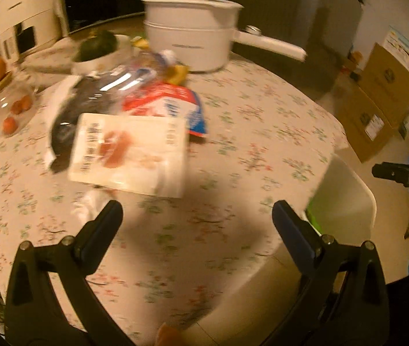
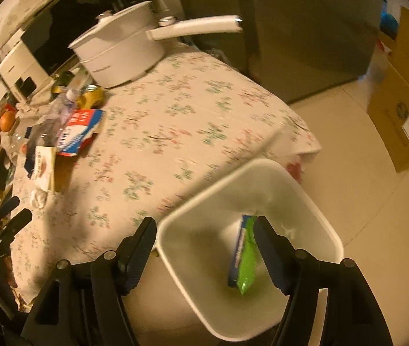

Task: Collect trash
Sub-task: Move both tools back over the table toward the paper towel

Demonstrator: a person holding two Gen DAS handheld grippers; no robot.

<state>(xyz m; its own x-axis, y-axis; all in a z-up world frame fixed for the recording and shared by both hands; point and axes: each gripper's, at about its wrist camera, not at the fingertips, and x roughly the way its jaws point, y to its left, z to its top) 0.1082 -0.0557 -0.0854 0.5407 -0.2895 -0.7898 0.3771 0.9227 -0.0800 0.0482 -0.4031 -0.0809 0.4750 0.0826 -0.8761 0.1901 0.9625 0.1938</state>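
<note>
One green-and-blue wrapper lies inside the white bin beside the table's near corner; only the right wrist view shows it. Right gripper, jaws apart and empty, hangs above the bin. Left gripper, spread wide and empty, faces packets near the floral tablecloth's left edge. Open floor lies right.

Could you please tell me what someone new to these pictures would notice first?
Probably the big white lidded pot with a long handle at the far side of the floral tablecloth. Next, the heap of crumpled wrappers and flattened cartons on the cloth's left part. Then the white plastic bin on the floor beside the table, a green and blue packet inside it.
</note>
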